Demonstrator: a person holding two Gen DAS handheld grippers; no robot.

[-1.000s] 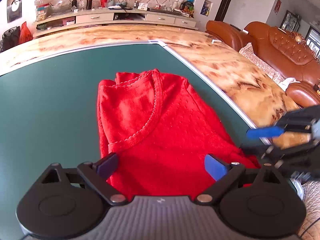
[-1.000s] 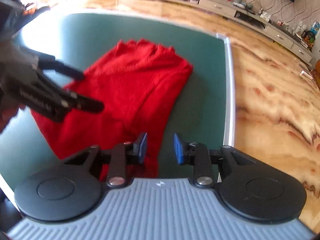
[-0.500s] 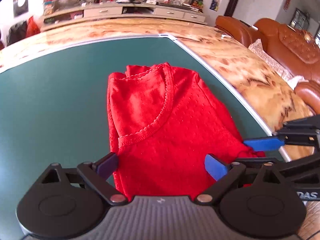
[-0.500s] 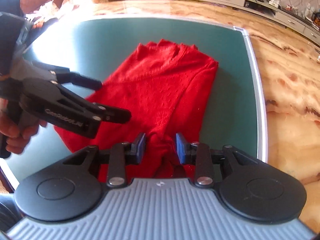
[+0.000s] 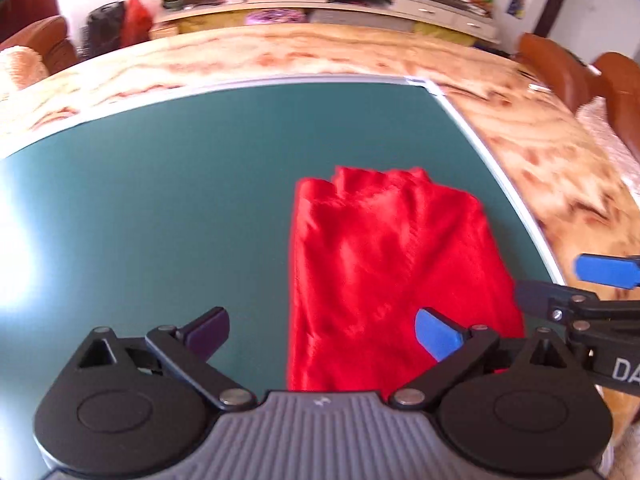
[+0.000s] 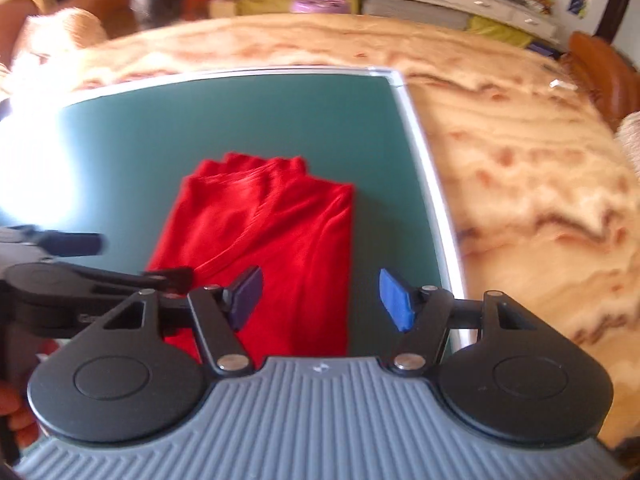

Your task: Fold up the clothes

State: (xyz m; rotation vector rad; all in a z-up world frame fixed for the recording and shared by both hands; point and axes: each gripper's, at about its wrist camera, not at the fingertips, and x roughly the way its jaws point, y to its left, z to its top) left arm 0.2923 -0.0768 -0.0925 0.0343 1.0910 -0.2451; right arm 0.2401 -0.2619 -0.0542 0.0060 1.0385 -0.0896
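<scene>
The red top [image 5: 384, 264] lies folded lengthwise into a narrow panel, flat on my green counter [image 5: 160, 200] near its right edge, neckline at the far end, soft creases running down the fabric.

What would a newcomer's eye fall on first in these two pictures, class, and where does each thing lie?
First the bright red garment, folded into a rough rectangle on the dark green table, near its white-edged right side. Next the two claws over the garment's near end: the left claw open with nothing between its pads, the right claw opening, also gripping nothing. Beyond lies a glossy marbled floor.
</scene>
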